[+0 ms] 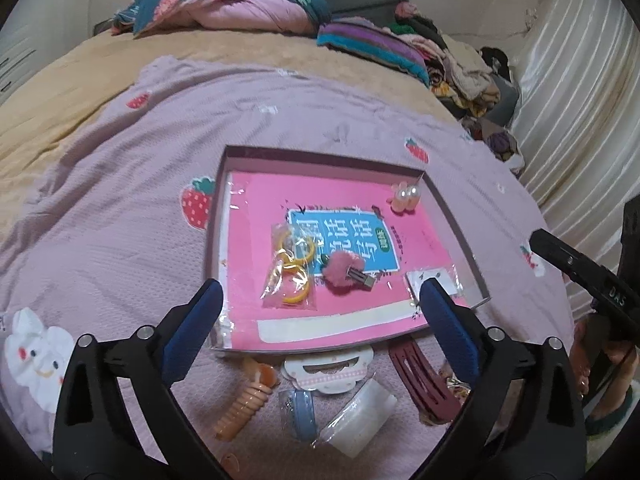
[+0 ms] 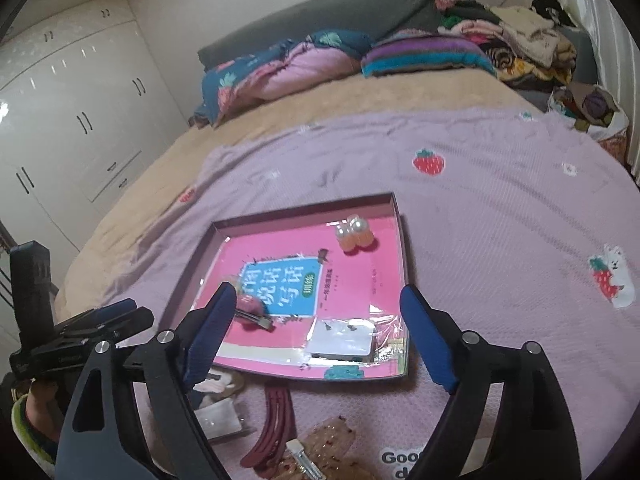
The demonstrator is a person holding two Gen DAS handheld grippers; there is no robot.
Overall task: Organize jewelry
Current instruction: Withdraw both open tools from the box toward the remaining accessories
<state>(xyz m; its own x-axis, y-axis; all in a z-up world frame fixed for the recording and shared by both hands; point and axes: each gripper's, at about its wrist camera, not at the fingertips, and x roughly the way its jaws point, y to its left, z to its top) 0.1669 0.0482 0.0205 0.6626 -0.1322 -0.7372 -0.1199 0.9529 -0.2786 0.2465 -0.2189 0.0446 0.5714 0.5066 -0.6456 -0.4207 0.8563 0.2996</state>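
Left gripper (image 1: 320, 304): blue-padded jaws spread wide, nothing between the pads. Right gripper (image 2: 316, 320): likewise wide apart, gripping nothing.

Nearest, loose on the lilac strawberry-print blanket (image 1: 120, 184): orange ribbed hair clip (image 1: 244, 404), dark red snap clip (image 1: 420, 384), a clear packet (image 1: 360, 412) with contents unreadable. Blanket print reads "Goo", cut off by the right gripper's finger.

Beyond, a shallow dark-rimmed cardboard box (image 1: 320, 156) holds a pink wrapped booklet (image 1: 264, 196) with Chinese characters on a blue panel, not legible. Inside it lie bagged yellow rings (image 1: 294, 268), a pink fluffy clip (image 1: 344, 272), a white earring card (image 2: 344, 340) and a pearl-topped peach hair clip (image 1: 404, 198). Farthest, folded bedding and clothes, blurred.
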